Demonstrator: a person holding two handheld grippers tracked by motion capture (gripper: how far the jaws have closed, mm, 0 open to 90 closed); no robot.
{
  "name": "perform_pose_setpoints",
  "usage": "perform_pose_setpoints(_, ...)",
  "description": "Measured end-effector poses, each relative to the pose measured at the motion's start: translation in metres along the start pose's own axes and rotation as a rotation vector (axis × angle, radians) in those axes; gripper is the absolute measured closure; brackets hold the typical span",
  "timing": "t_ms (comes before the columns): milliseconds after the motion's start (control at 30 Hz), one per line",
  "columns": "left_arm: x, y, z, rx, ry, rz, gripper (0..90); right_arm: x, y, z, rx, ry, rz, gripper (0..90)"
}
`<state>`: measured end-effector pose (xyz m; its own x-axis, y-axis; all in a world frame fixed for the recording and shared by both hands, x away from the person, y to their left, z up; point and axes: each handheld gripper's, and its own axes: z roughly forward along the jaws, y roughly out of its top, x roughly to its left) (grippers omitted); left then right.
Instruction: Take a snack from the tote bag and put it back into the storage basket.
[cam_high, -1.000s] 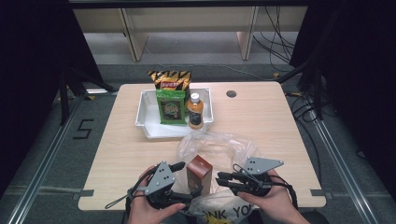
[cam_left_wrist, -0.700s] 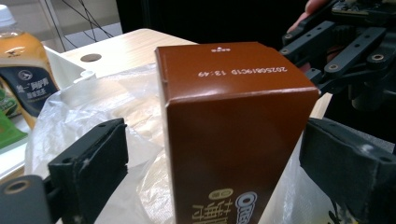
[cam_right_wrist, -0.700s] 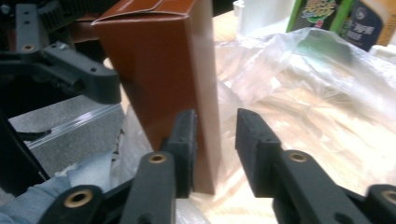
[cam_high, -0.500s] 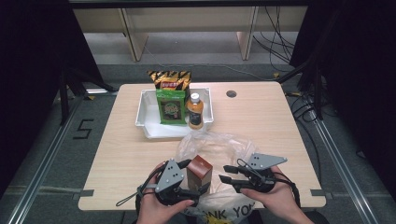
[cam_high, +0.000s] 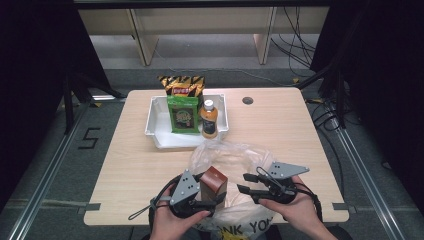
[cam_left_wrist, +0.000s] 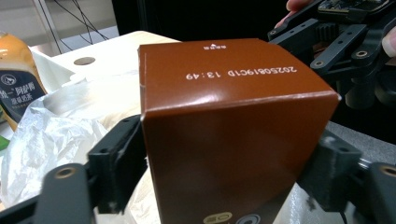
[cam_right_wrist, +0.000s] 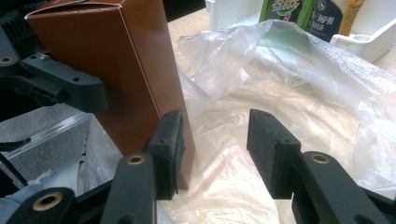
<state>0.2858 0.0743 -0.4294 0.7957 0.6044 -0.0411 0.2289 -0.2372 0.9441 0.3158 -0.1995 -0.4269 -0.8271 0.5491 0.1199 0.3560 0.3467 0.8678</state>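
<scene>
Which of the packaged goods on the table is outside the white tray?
The brown carton, standing between the left gripper jaws by the plastic bag. The green packet, striped snack bag and bottle are in the white tray.

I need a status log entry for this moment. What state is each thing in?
Brown box: upright, clamped in left gripper, whose jaws just closed in.
Right gripper: open, jaws just widened, holding nothing.
Plastic bag: crumpled, mouth open.
Bottle: upright, capped, in white tray.

We see a glossy brown cardboard box (cam_left_wrist: 233, 135), a thin crinkled clear plastic bag (cam_right_wrist: 289, 93), and a matt pale wood surface (cam_high: 280, 125).
</scene>
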Motion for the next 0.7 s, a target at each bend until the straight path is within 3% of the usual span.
perform_pose_setpoints(67,0.0002,-0.0001,-0.0006,-0.006,0.0,0.006,30.0,-0.0015,-0.0005,-0.0013,0.007,0.001,-0.011,55.9)
perform_pose_setpoints(167,0.0003,-0.0008,-0.0012,-0.025,0.004,0.004,35.3,-0.0012,-0.0011,-0.0014,0.012,0.003,0.023,55.6)
perform_pose_setpoints(267,0.0011,-0.0013,-0.0021,-0.026,0.002,0.004,36.5,-0.0043,-0.002,0.0,-0.004,-0.006,-0.018,55.2)
perform_pose_setpoints(333,0.0016,-0.0012,-0.0022,-0.026,-0.002,0.008,36.9,-0.0037,-0.0023,-0.0005,0.008,-0.006,0.006,54.9)
perform_pose_setpoints(367,0.0022,-0.0011,-0.0022,-0.027,-0.004,0.014,37.0,-0.0007,-0.003,0.0001,0.006,0.0,0.052,54.7)
perform_pose_setpoints(433,0.0022,-0.0015,-0.002,-0.032,-0.007,0.006,37.2,-0.001,-0.0028,0.0006,0.003,0.009,0.064,54.7)
perform_pose_setpoints(500,0.002,-0.0017,-0.0018,-0.037,-0.011,-0.008,37.3,-0.0026,-0.0025,-0.0001,0.015,0.002,0.055,54.5)
perform_pose_setpoints(533,0.002,-0.0016,-0.0018,-0.038,-0.013,-0.011,37.3,-0.0041,-0.003,0.0011,-0.009,-0.006,0.038,54.1)
perform_pose_setpoints(600,0.0024,-0.0011,-0.0017,-0.039,-0.019,-0.005,37.4,-0.0035,-0.0034,0.0005,0.005,-0.018,0.054,53.4)
perform_pose_setpoints(700,0.0024,0.0002,-0.0017,-0.05,-0.025,-0.002,37.4,-0.0061,-0.0037,0.0025,0.006,0.005,0.033,52.7)
